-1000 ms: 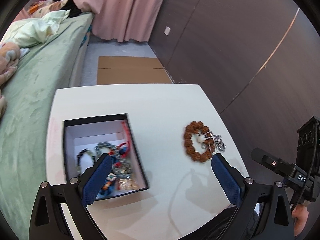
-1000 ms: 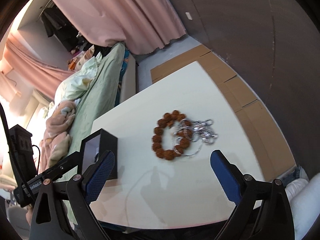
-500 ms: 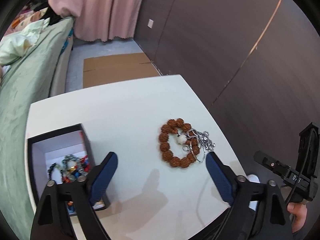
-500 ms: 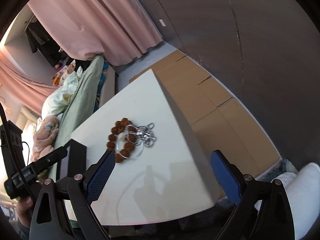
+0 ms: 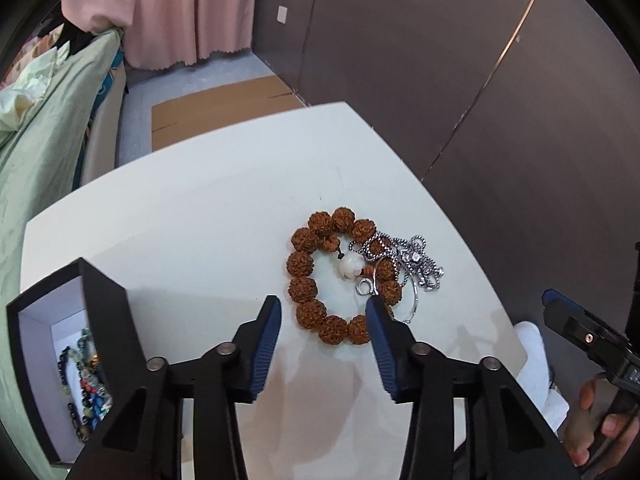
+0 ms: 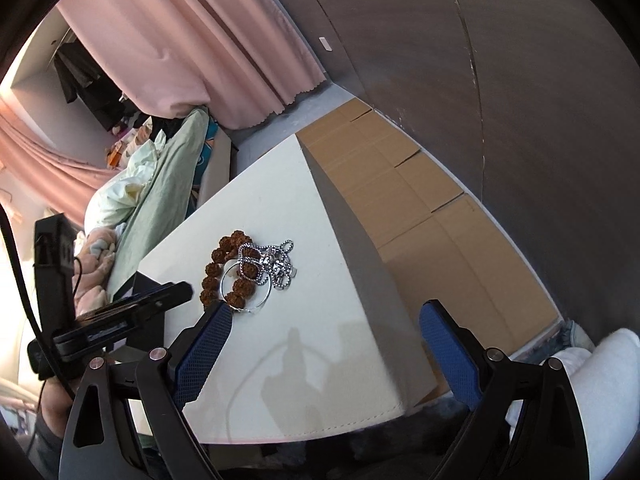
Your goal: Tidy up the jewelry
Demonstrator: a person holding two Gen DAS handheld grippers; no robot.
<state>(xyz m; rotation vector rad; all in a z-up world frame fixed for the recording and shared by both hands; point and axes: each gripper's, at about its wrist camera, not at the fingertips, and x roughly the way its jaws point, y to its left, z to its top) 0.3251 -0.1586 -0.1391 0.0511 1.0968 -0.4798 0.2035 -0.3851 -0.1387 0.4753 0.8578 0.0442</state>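
Narrowing left claw (image 5: 322, 310) brackets brown bead bracelet (image 5: 338, 276), contact unclear; right claw (image 6: 324, 320) wide, empty.

- The left gripper (image 5: 322, 312) points steeply down — its jaws have just been closing and stand half apart, the pads pressing on nothing.
- The right gripper (image 6: 324, 322) tilts down, jaws wide, nothing between them.

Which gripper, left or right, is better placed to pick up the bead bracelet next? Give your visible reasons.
Left, probably. The left gripper points at the bead bracelet, its jaws just narrowed around the near beads without touching. The right gripper stands wide open, with the bracelet beyond its left finger.
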